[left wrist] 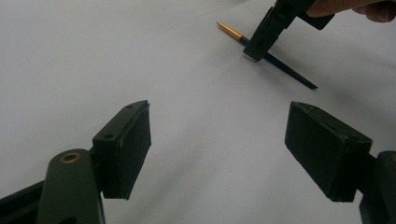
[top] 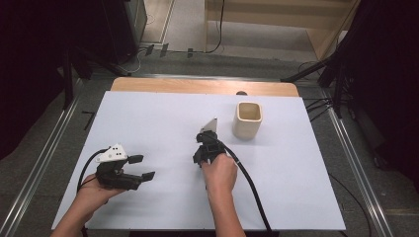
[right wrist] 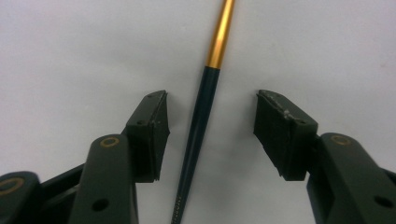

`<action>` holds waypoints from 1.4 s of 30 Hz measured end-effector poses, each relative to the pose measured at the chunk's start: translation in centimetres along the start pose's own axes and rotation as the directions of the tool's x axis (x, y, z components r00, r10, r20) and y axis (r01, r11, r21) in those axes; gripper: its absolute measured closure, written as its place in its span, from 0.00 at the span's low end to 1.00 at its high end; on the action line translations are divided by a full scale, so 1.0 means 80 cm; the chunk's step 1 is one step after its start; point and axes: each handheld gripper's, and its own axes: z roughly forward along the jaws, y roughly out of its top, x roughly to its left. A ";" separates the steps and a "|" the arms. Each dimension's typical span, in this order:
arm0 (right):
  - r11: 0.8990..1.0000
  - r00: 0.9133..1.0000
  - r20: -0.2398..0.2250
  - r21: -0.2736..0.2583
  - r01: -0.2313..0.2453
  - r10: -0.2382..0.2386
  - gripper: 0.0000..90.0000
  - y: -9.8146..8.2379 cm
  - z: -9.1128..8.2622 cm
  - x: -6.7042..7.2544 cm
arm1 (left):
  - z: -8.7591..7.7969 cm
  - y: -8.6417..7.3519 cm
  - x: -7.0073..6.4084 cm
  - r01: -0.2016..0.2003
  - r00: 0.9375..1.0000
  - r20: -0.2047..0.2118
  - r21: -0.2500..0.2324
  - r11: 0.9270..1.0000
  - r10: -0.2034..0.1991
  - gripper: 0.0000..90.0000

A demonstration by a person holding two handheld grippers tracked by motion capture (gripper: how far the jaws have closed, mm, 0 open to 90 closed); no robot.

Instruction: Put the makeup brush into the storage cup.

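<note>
A slim brush [right wrist: 198, 130] with a dark handle and a gold ferrule [right wrist: 219, 37] lies flat on the white table sheet [top: 148, 123]. My right gripper [right wrist: 212, 100] points down over it near the table's middle. Its jaws straddle the handle, with a gap on each side and neither pad touching. The left gripper view shows the same brush [left wrist: 285, 70] under the right gripper [left wrist: 266, 42]. My left gripper [top: 143, 168] rests at the front left, open, with bare sheet between its jaws [left wrist: 219, 149].
A beige square cup [top: 247, 120] stands upright just right of and behind the right gripper [top: 206, 148]. A wooden table edge [top: 197, 86] shows at the back. Black cables trail from both grippers toward the front edge.
</note>
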 end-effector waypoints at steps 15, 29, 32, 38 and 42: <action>0.999 0.999 0.032 -0.008 0.042 -0.041 0.69 -0.003 -0.001 0.007 | 0.002 0.000 0.003 0.011 1.000 0.001 -0.001 1.000 -0.011 0.26; 0.998 0.998 0.009 0.005 0.063 -0.064 0.93 -0.005 -0.002 0.005 | 0.002 0.001 0.004 0.007 1.000 -0.004 0.005 1.000 -0.007 0.26; 0.997 0.997 0.008 0.003 0.073 -0.073 0.93 -0.005 -0.002 0.006 | 0.002 0.001 0.004 0.007 1.000 -0.003 0.004 1.000 -0.007 0.26; 0.995 0.995 0.004 -0.001 0.096 -0.096 0.93 -0.006 -0.002 0.005 | 0.002 0.000 0.004 0.011 1.000 -0.005 0.006 1.000 -0.011 0.26; 0.994 0.994 -0.014 -0.008 0.111 -0.111 0.94 -0.006 -0.003 0.001 | 0.003 0.000 0.005 0.010 1.000 -0.004 0.006 1.000 -0.010 0.26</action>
